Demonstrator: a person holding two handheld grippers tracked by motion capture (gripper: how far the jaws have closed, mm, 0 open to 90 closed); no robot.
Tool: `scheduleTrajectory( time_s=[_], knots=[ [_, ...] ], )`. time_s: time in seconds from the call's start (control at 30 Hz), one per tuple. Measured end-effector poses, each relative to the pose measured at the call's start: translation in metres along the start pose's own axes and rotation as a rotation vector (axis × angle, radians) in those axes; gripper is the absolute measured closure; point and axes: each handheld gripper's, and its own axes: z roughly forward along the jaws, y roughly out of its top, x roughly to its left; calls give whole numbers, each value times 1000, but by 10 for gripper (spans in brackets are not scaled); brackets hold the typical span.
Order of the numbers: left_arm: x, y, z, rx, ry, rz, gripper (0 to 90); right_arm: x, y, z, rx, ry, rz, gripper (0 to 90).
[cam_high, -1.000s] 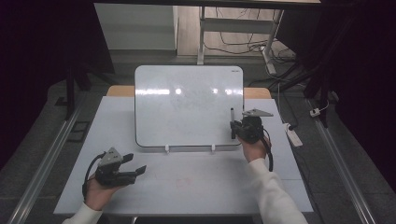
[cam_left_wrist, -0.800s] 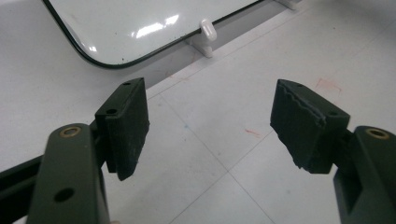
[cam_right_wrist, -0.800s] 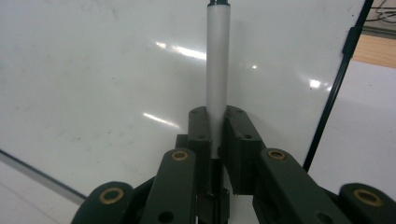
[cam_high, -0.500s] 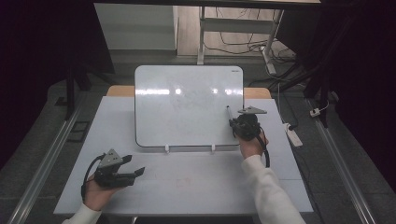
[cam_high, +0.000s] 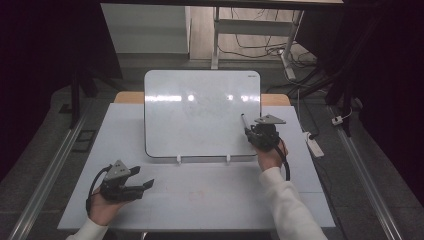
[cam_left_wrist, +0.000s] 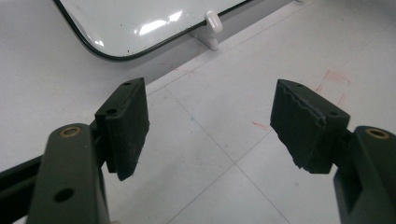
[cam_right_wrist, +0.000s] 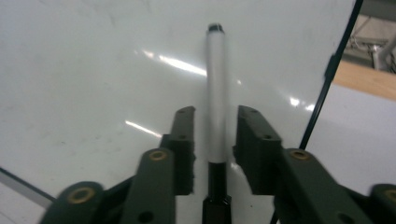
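Marker (cam_right_wrist: 215, 93) lies lengthwise between the right gripper (cam_right_wrist: 215, 135) jaws, on the whiteboard (cam_high: 200, 115)

Its long axis runs straight out along the jaws, cap end pointing away up the board, near the board's right edge. Those jaws have just been opening; there's a gap on both sides of the barrel, so it looks let go, not pinched. Right hand is practically on top of it, while the left gripper (cam_high: 131, 185) sits spread wide and empty, well apart down on the table (cam_high: 210, 195) near its front left corner, so any re-grab is the right's job

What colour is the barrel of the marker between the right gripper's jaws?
White, with a black end at each tip of the marker; clearest in the right gripper view, lying over the whiteboard.
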Motion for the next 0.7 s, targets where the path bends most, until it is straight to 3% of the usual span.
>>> scheduleTrajectory(
  time_s=[0.13,0.3,0.47,0.7],
  knots=[
    [1,-1,-1,-4,0,1,286,1,-1,-11,-62,46,-27,559],
    [2,-2,-2,-13,1,2,282,1,-10,-29,-134,164,-90,489],
    [2,-2,-1,-14,0,9,277,-1,-27,-46,-181,245,-141,437],
    [1,-2,1,-16,-3,14,254,-12,-57,-64,-183,303,-181,388]
  ],
)
